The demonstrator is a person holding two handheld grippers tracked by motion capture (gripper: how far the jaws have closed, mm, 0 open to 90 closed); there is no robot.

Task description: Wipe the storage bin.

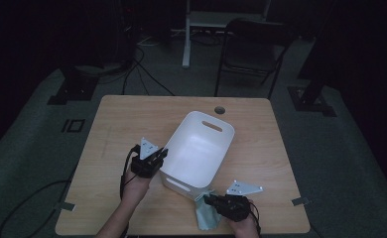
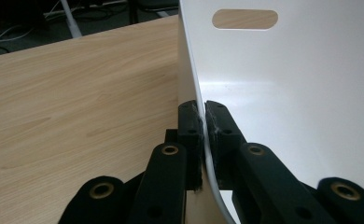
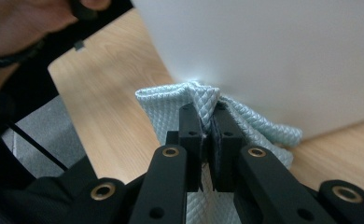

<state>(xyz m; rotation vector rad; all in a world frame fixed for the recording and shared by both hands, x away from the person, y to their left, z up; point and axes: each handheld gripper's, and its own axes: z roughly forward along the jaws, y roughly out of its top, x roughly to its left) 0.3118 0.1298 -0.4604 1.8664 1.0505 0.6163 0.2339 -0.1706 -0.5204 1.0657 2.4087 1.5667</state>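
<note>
Two grippers work at a pale wood-grain bench (image 1: 261, 134) with rounded corners. On it stands a white plastic tub (image 1: 199, 148), smooth and matt, its corners rounded and its walls thin, with a slot-shaped handle hole cut near the rim at the far end and another at the near end.

Our left gripper (image 1: 154, 157) sits at the tub's left wall. In the left gripper view its black fingers (image 2: 189, 128) are clamped on that wall (image 2: 201, 93), one pad outside and one inside, with the thin white edge running up between them. Through the far handle slot (image 2: 245, 19) we see the bench's wood.

Our right gripper (image 1: 212, 201) is at the tub's near corner, close to the bench's front edge. Its fingers (image 3: 192, 126) are pressed together on a cloth (image 3: 171, 105), pale blue-green with a fine quilted diamond weave. The cloth bunches into soft folds where the pads pinch it, and its crumpled top touches the tub's curved outer wall (image 3: 273, 56). In the high view the cloth (image 1: 204, 215) hangs down from the fingers onto the bench, just beside the tub's near corner, part of it lying flat.

A flat grey three-cornered plate tops each gripper, and a dark cable loops from the left one.
</note>
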